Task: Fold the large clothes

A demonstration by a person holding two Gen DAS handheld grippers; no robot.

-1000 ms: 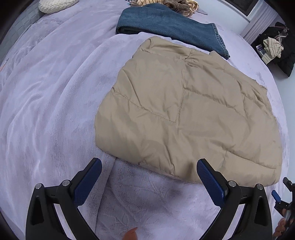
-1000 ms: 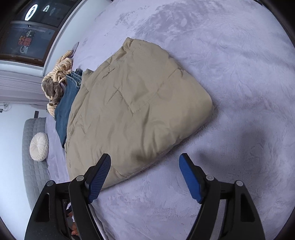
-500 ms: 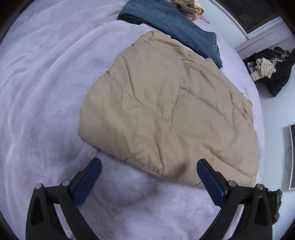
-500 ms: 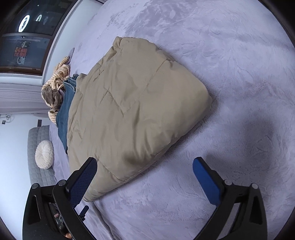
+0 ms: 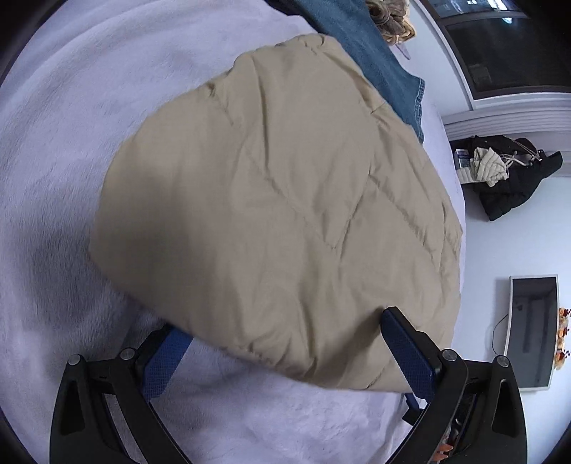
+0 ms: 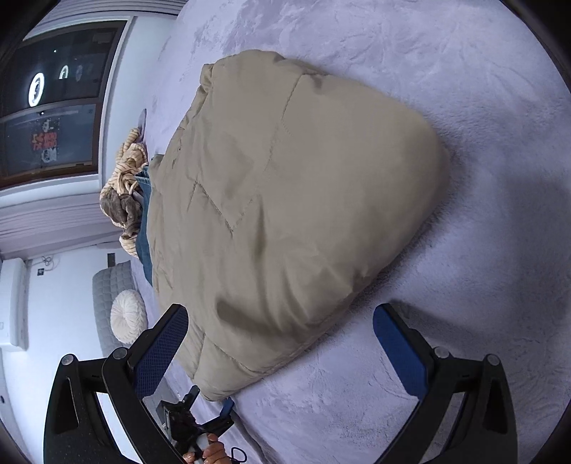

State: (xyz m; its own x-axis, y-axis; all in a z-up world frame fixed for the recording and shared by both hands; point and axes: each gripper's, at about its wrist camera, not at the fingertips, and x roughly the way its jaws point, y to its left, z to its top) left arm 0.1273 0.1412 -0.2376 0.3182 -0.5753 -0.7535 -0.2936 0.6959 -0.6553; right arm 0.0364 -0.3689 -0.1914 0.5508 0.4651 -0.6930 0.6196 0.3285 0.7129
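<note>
A tan quilted jacket (image 5: 285, 200) lies folded on the lavender bed cover (image 5: 64, 117). My left gripper (image 5: 282, 323) is open and low over the jacket's near edge. The hem bulges between its blue pads (image 5: 407, 351) and covers the tip of the left one. In the right wrist view the same jacket (image 6: 285, 200) fills the middle. My right gripper (image 6: 280, 310) stands wide open with the jacket's near corner between its fingers; the pads do not press on it. At the bottom of that view, the left gripper (image 6: 212, 399) is held in a hand at the jacket's other corner.
Folded blue jeans (image 5: 378, 60) and a striped tan garment (image 5: 389, 14) lie beyond the jacket. Dark clothes (image 5: 506, 178) and a screen (image 5: 531, 328) sit past the bed's edge. A round white cushion (image 6: 128, 316) rests on a grey quilted seat (image 6: 107, 285).
Both grippers have come down and closer to the jacket's near edge, and both views have rolled. The right gripper's jaws have spread wider. The jacket has not moved.
</note>
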